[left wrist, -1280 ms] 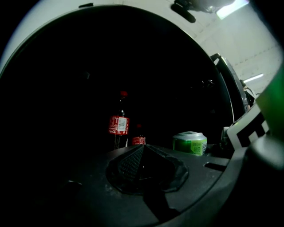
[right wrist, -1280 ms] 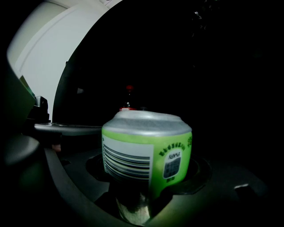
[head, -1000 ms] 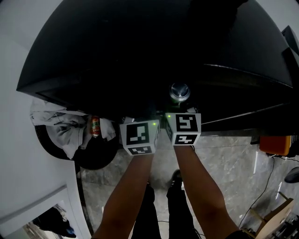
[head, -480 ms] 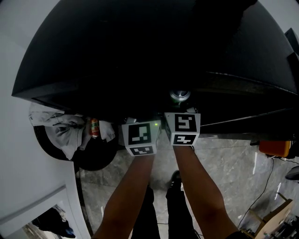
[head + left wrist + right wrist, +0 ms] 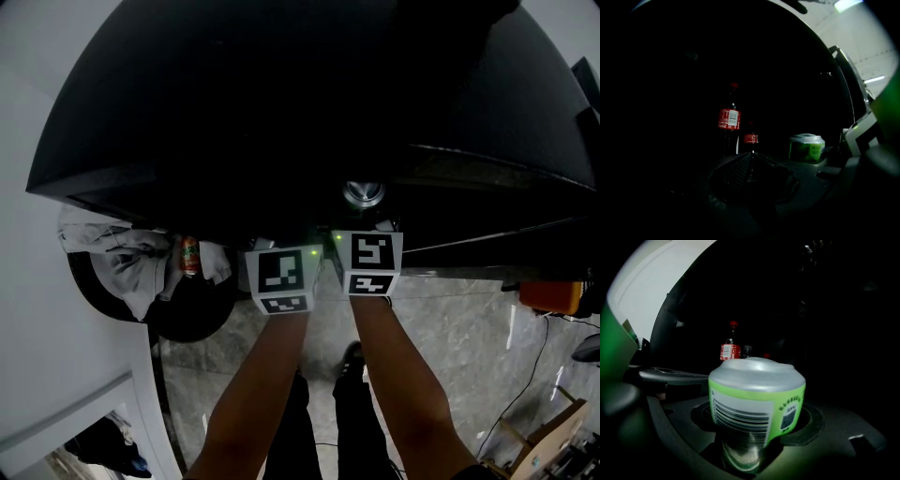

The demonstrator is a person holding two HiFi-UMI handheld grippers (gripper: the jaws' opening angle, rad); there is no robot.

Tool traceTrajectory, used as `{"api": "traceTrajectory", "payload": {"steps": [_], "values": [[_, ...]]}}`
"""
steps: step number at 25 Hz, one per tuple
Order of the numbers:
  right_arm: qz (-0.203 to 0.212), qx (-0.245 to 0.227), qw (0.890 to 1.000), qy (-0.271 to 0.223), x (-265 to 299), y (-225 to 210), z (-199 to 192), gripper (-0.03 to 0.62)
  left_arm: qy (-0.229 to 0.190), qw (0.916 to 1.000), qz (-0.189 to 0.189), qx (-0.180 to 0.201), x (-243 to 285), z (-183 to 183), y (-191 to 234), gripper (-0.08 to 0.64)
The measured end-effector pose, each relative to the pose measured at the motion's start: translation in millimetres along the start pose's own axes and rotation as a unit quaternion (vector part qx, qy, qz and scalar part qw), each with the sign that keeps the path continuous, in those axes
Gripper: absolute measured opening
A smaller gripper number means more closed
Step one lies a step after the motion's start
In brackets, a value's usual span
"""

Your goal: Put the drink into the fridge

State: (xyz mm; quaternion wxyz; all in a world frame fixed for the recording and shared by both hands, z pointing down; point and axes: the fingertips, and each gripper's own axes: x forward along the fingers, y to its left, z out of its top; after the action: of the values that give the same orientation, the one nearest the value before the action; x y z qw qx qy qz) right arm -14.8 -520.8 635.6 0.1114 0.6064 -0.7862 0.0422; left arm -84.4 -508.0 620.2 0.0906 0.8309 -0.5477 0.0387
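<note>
One green can [image 5: 757, 394] was seen clamped between the jaws of the right gripper [image 5: 754, 437], its lower body seated in the rounded pads and its silver top standing clear above them. The can's long axis was held upright, crosswise to the line of the jaws, so that its top faced up at the head camera [image 5: 363, 194]. Straight ahead of that gripper, well beyond the can, two cola bottles [image 5: 730, 348] were made out standing in a dark space judged to be the fridge interior [image 5: 825, 333]; the can would therefore have to be carried forward along the jaws' own line, and kept upright. The left gripper [image 5: 751, 161] was seen with its jaws pressed together to a point and nothing between them. From it the can [image 5: 806, 147] lay close by to the right and slightly ahead, while the same bottles [image 5: 729, 119] stood farther off in front. The right gripper was thus judged the one placed for the move.
</note>
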Motion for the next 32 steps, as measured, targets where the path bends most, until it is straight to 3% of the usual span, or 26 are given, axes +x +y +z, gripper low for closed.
{"api": "traceTrajectory", "payload": {"steps": [10, 22, 28, 32], "values": [[0.011, -0.004, 1.000, -0.008, -3, 0, 5, 0.324, 0.001, 1.0000, 0.001, 0.005, -7, -1, -3, 0.011], [0.012, -0.022, 0.998, -0.052, -20, -1, 66, 0.322, -0.011, 0.9998, 0.000, 0.019, -23, 31, -8, 0.011], [0.008, -0.024, 0.997, -0.079, -57, -6, 110, 0.322, -0.021, 0.9994, -0.001, 0.027, -37, 62, -17, 0.011], [0.033, -0.005, 0.997, -0.076, -99, 1, 115, 0.322, -0.020, 0.9995, -0.001, 0.024, -70, 72, -26, 0.011]]}}
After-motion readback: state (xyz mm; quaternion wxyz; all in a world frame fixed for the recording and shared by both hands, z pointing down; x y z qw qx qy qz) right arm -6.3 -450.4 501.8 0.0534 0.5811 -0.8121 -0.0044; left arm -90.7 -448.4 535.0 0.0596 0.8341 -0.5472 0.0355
